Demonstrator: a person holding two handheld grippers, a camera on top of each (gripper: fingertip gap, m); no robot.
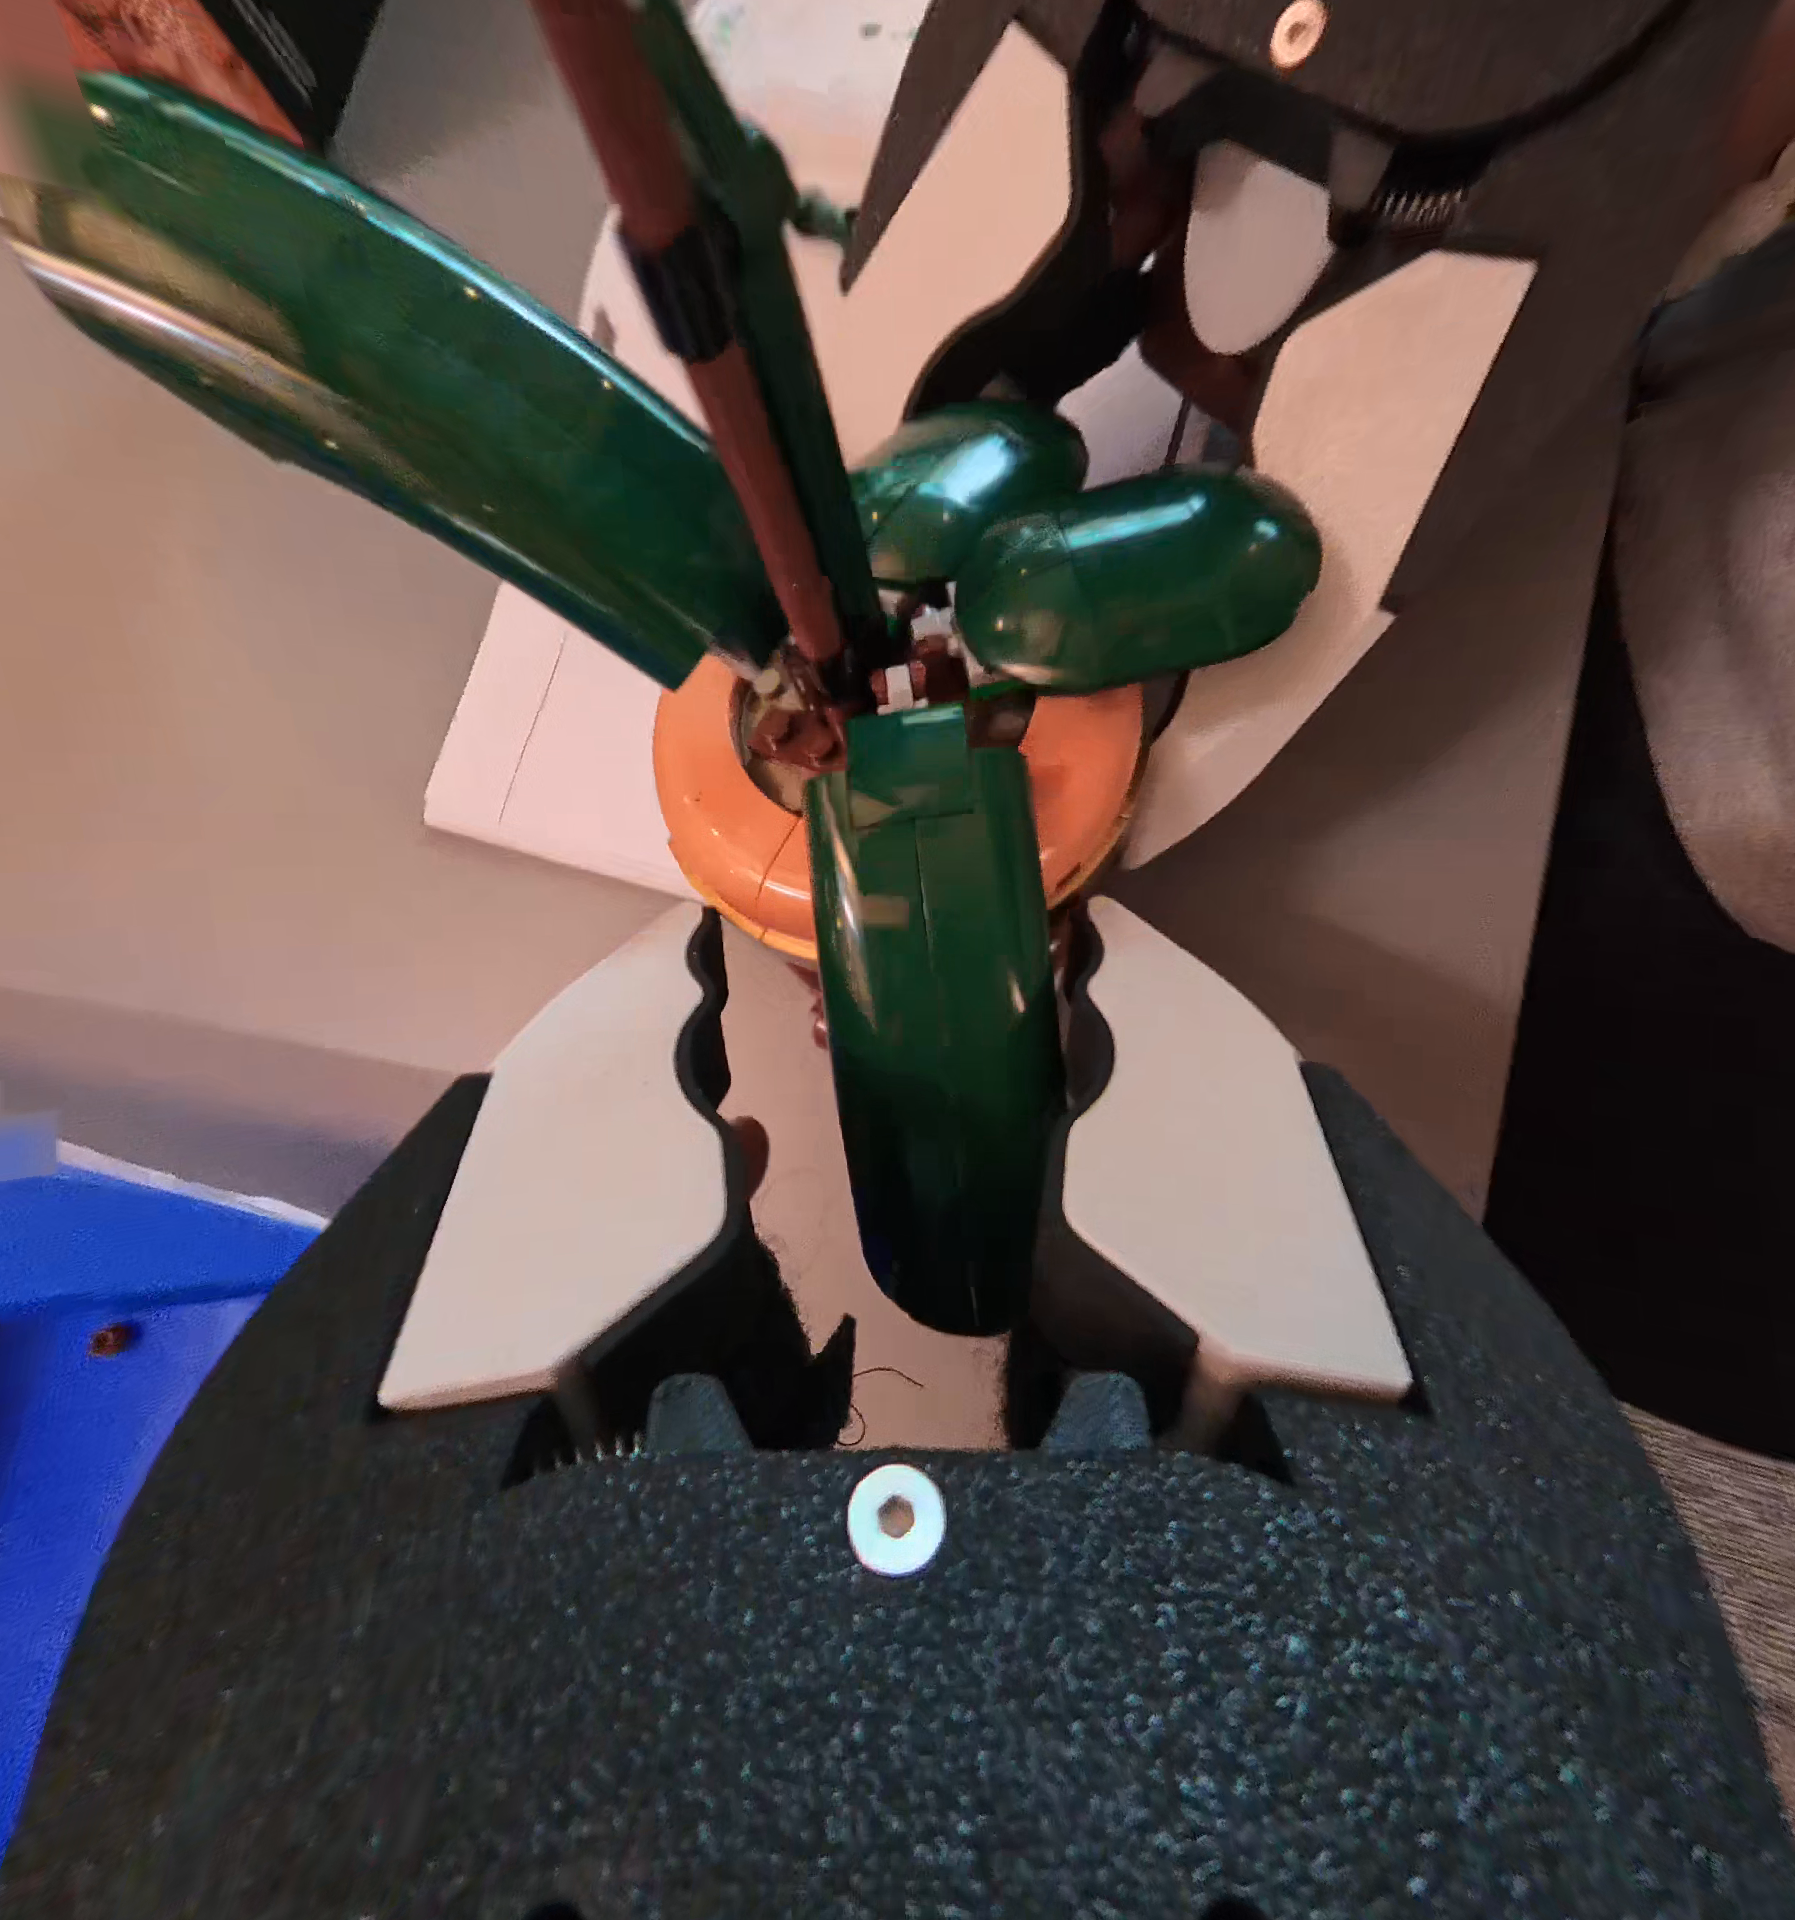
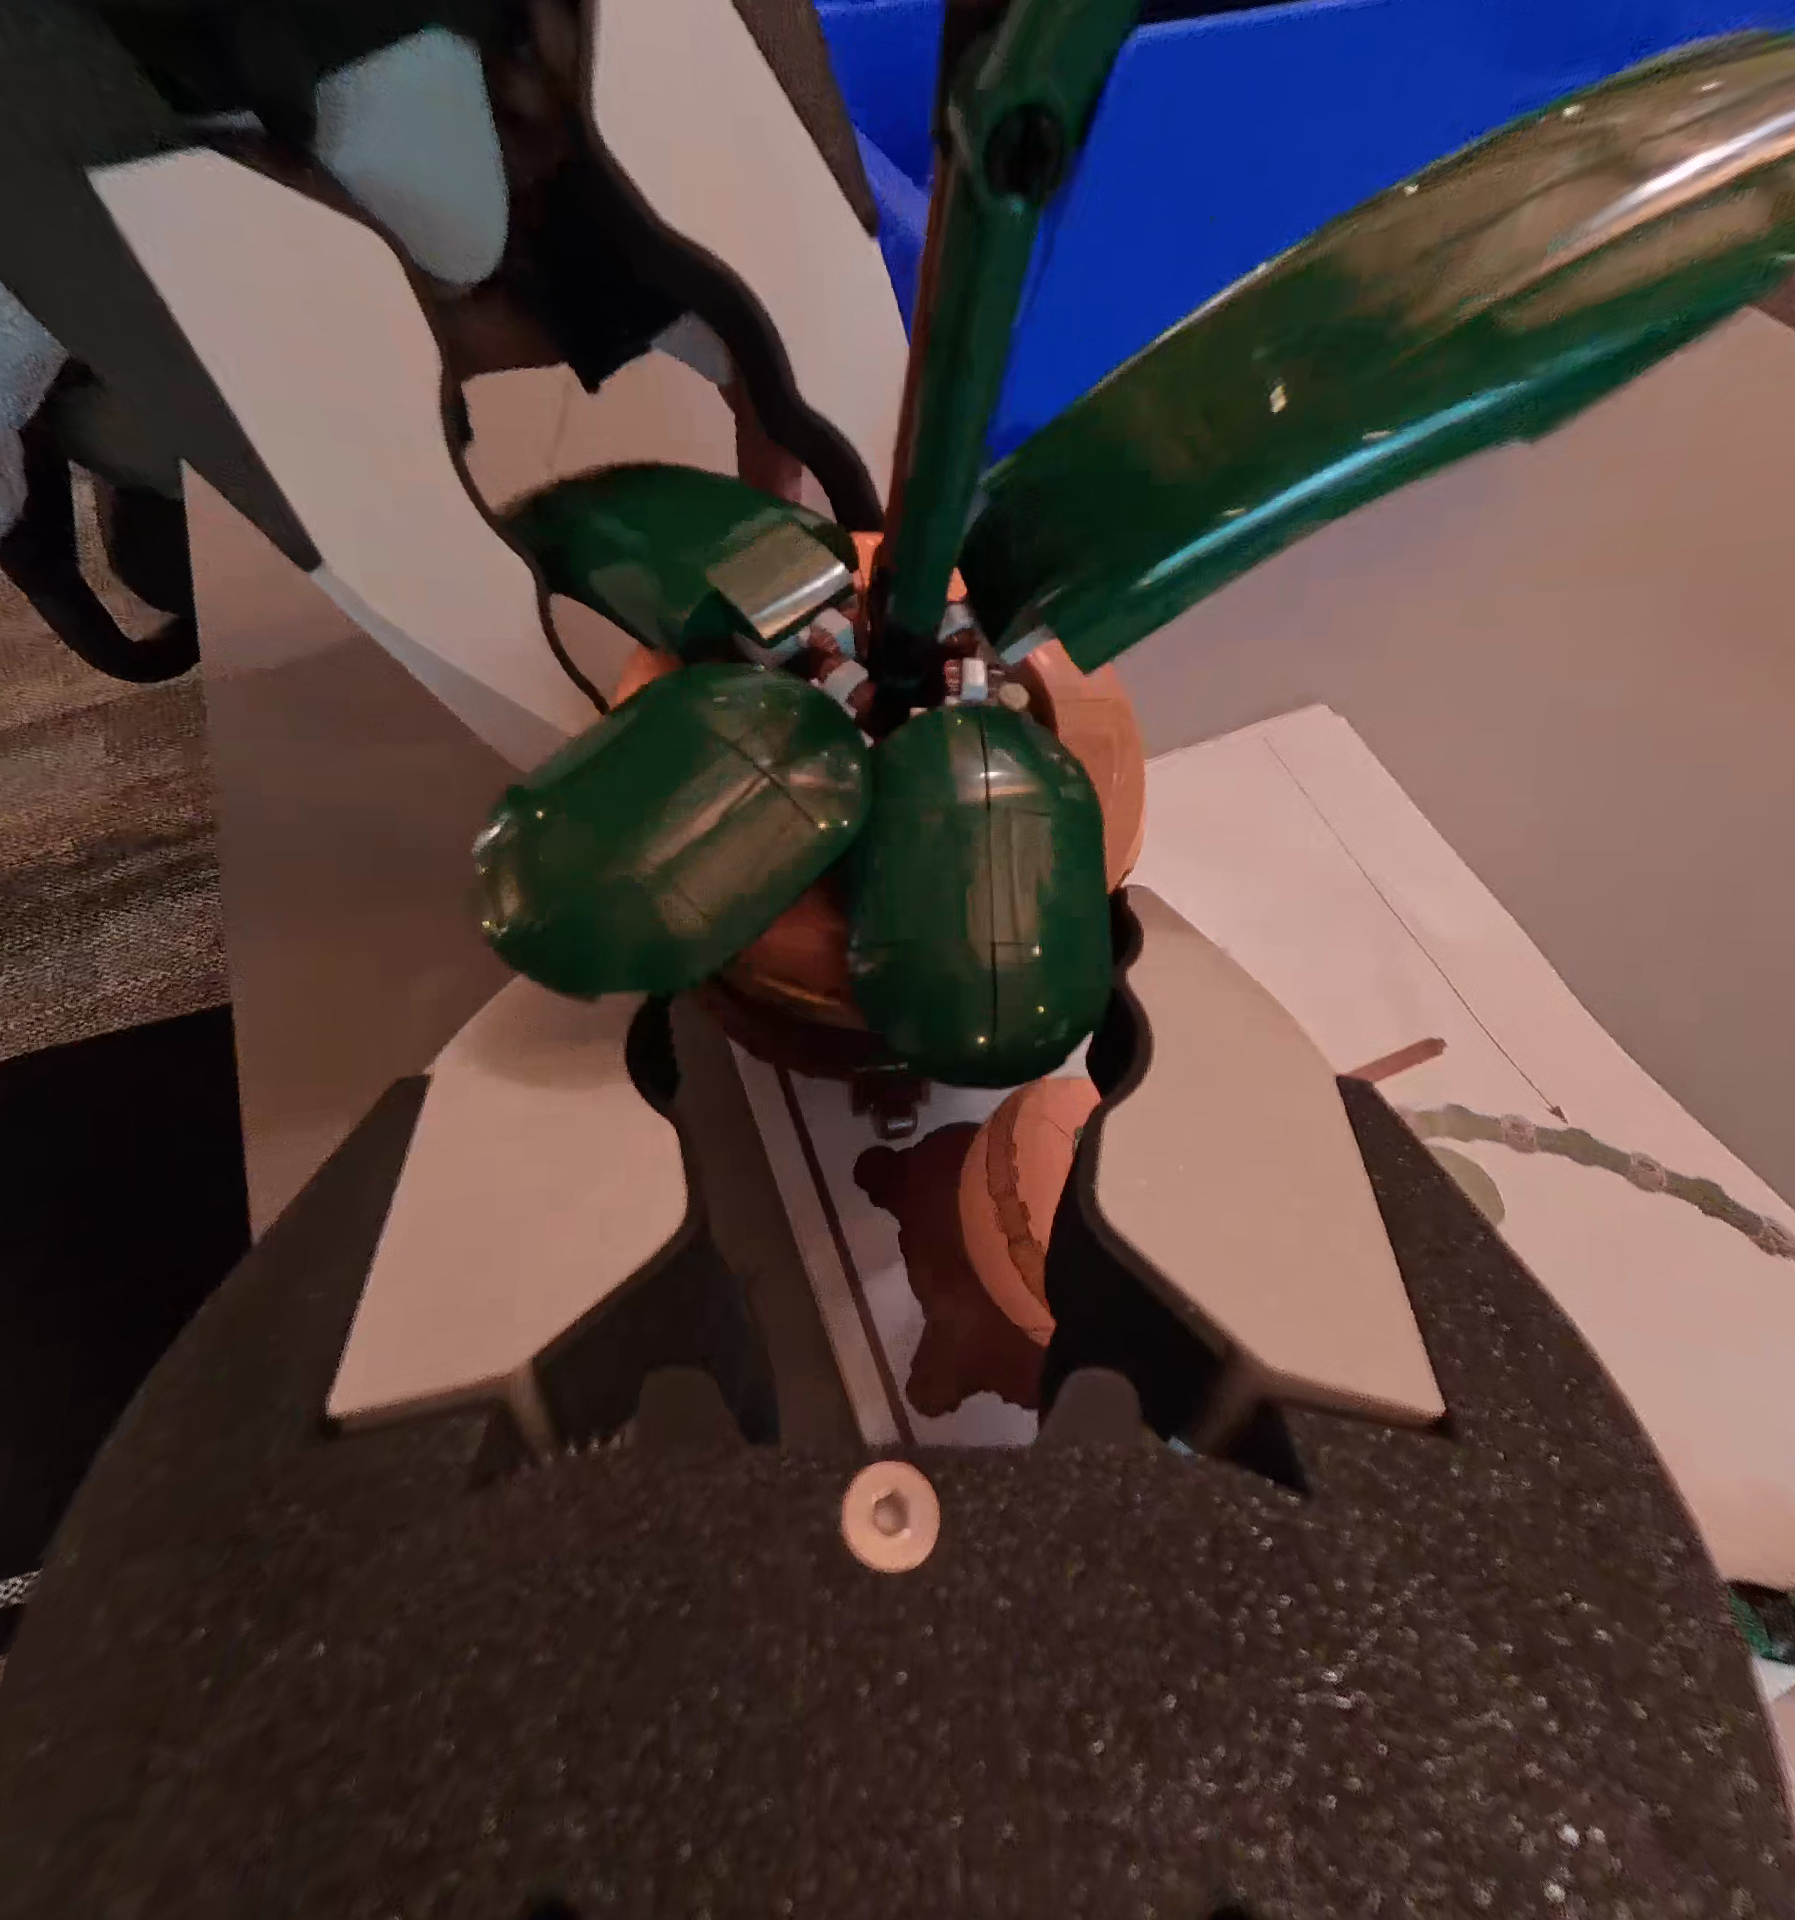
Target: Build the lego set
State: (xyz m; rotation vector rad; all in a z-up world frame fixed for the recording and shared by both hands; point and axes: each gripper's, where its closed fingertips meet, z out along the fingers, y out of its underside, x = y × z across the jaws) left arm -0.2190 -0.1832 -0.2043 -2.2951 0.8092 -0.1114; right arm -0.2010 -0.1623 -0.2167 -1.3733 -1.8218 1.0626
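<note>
At frame centre of both wrist views, the lego plant (image 1: pixel 903 665) stands in its orange pot (image 1: pixel 727 821) between the left gripper (image 1: pixel 893 997) and right gripper (image 2: pixel 893 966), both spread wide and empty; hinged leaves (image 2: pixel 976 883) look fragile, so the rigid pot seems the safer hold.

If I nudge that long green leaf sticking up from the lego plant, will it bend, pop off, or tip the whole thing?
The long leaf looks like rigid plastic, so it probably won't flex. It seems to join only at its narrow base near the stem, so a push likely swings it or snaps it off. The plant looks top-heavy above the small orange pot; it may tip.
</note>
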